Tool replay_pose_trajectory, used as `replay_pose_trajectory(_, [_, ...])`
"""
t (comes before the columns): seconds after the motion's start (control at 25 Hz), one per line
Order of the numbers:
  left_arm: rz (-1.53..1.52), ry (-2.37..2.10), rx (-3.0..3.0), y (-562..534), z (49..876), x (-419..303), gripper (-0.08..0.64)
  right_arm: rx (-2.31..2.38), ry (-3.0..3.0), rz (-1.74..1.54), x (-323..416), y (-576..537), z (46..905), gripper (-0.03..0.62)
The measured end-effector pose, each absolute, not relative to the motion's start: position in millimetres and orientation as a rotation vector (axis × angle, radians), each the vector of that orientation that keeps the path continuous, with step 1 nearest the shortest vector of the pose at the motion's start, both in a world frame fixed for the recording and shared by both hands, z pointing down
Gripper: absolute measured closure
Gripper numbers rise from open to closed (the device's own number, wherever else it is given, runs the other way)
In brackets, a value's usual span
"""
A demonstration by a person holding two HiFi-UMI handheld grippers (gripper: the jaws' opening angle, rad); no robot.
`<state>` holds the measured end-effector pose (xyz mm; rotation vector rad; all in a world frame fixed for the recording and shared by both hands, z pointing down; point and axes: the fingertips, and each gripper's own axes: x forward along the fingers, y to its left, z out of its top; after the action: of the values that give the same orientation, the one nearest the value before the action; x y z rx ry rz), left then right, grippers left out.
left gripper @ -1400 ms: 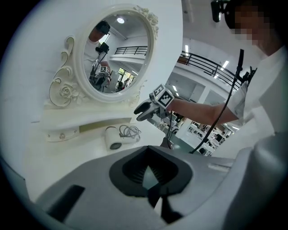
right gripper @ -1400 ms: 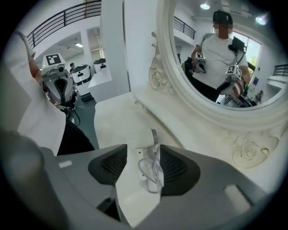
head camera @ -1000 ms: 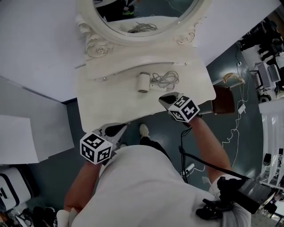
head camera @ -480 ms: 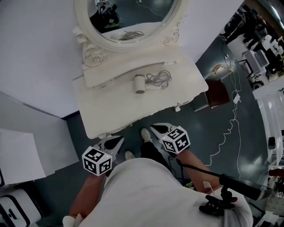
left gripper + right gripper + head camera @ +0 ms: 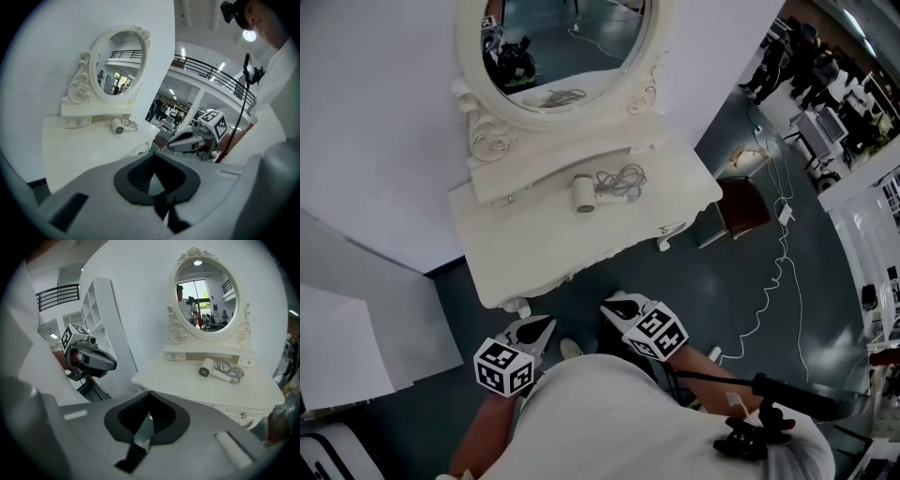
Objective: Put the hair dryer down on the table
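The white hair dryer (image 5: pixel 583 192) lies on its side on the white dressing table (image 5: pixel 534 248), its grey cord (image 5: pixel 621 179) coiled beside it. It also shows as hair dryer (image 5: pixel 116 126) and hair dryer (image 5: pixel 206 370) in the gripper views. Both grippers hang over the dark floor in front of the table, well short of it. My left gripper (image 5: pixel 547 322) is shut and holds nothing. My right gripper (image 5: pixel 607 305) is also shut and holds nothing. Each gripper camera catches the other: right gripper (image 5: pixel 171 144), left gripper (image 5: pixel 113 365).
An oval mirror (image 5: pixel 558 42) in an ornate white frame stands at the back of the table. A brown stool (image 5: pixel 741 207) sits to the table's right, with a white cable (image 5: pixel 778 281) trailing over the floor. A white cabinet (image 5: pixel 342 347) stands at the left. My shoe (image 5: pixel 570 349) is below.
Both grippers have drawn back from the table edge toward my body, the right one farther. The table and hair dryer now lie farther off; the hair dryer has stayed put.
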<state>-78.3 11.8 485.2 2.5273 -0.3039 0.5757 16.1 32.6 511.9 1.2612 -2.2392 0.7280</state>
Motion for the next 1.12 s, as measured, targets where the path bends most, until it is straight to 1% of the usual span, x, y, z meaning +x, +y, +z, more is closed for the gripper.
replay_pose_trajectory(0.28, [0.552,-0.33,2.521,22.2,480.4,-92.2,0.561,1.239,-2.274,0.696,-2.7,36.6,499.1,0.594])
replay_pose_trajectory(0.56, [0.548,-0.323,2.518,28.6,478.7,-90.1,0.561,1.191,-2.29,0.676,-13.1,40.4,498.8,0.594])
replay_pose_trajectory(1.12, [0.602,-0.279,2.52,32.1,485.3,-71.0,0.561,1.209,-2.301,0.659,0.6,40.3,494.3,0.594])
